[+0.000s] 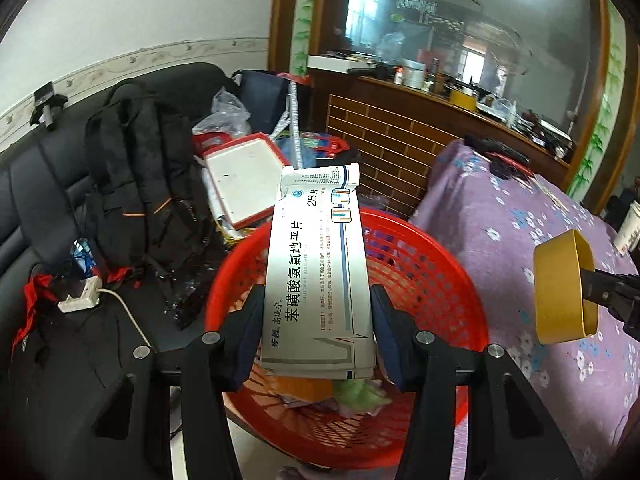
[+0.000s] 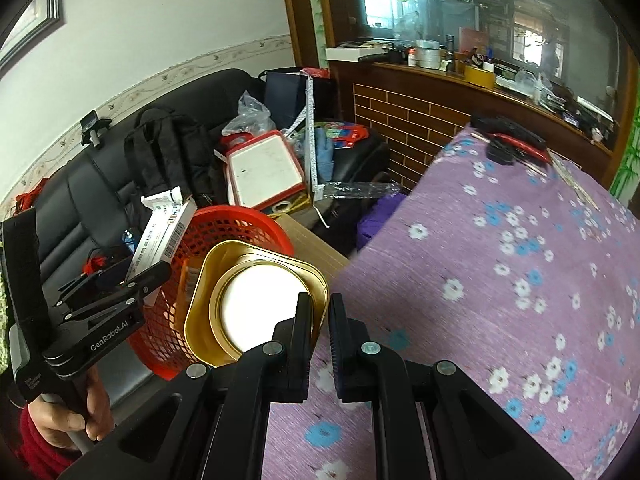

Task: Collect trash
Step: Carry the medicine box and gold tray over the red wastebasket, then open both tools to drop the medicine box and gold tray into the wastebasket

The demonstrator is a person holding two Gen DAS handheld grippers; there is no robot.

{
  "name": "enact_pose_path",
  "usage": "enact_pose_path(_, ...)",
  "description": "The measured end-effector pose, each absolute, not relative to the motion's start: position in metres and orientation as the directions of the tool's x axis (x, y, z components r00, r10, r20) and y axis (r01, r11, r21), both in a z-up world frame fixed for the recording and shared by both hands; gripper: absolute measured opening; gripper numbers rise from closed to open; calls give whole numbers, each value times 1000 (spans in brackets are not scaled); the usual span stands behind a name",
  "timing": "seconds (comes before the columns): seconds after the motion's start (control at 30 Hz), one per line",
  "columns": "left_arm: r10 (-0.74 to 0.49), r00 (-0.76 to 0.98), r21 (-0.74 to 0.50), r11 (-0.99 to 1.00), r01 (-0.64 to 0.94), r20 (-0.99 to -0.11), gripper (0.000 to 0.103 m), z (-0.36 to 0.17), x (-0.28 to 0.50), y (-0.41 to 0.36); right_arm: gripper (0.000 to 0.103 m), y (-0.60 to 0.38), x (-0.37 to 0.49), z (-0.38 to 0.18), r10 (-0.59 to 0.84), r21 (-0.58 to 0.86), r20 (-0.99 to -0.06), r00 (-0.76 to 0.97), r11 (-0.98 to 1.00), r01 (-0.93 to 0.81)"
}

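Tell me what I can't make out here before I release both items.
- Red basket contents: left wrist view, mostly hidden by the medicine box in the left gripper.
- Gold tin underside: not shown in either view.
- Basket base: right wrist view, covered by the tin held in the right gripper.
- Box small print: too fine and blurred to read.

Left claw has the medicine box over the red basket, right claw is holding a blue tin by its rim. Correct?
Nearly. The tin is gold, not blue; the right wrist view shows the right claw pinching its rim. The rest stands: the left claw holds the medicine box over the red basket.
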State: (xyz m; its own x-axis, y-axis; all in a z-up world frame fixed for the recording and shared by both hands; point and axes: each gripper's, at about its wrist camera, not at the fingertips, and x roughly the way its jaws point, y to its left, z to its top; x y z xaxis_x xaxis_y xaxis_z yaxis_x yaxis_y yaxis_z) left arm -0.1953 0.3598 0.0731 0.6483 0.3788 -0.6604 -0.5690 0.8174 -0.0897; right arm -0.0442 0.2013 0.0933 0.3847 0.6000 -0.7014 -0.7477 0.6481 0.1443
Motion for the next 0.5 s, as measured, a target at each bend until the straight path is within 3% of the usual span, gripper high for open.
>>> enact_pose_path(0.5,383,625,-84,807,-585,-681,50,62,-194,376,14,259,-35,81,622,184,-711,329,616,-766)
